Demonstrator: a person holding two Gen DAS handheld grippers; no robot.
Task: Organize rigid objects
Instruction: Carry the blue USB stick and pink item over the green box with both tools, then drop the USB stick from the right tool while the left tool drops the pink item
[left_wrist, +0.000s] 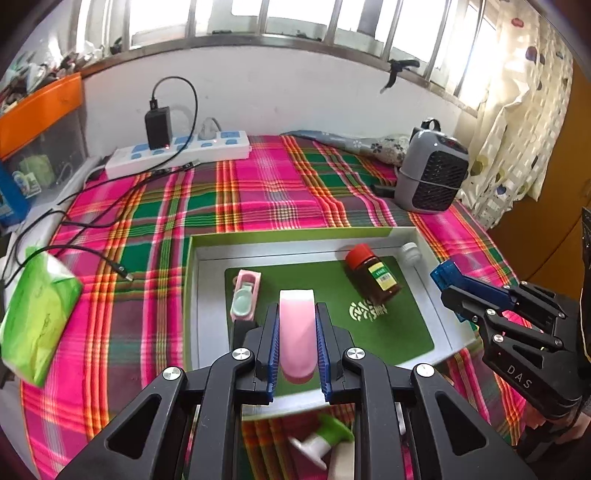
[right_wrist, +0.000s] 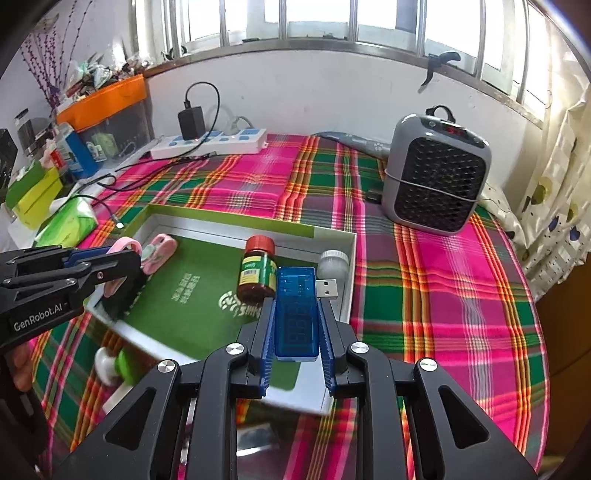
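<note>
Left wrist view shows our left hand-held gripper (left_wrist: 297, 325) clamped on a pink case (left_wrist: 296, 332), held above the near part of the box (left_wrist: 291, 233). Our right hand-held gripper (right_wrist: 297, 314) grips a blue USB tester (right_wrist: 296, 314) over the box's right side, near the brown bottle (right_wrist: 257, 271) and white bottle (right_wrist: 334, 263). We judge we're mid-placement; next, lower each onto bare green floor and release without knocking the bottles.
</note>
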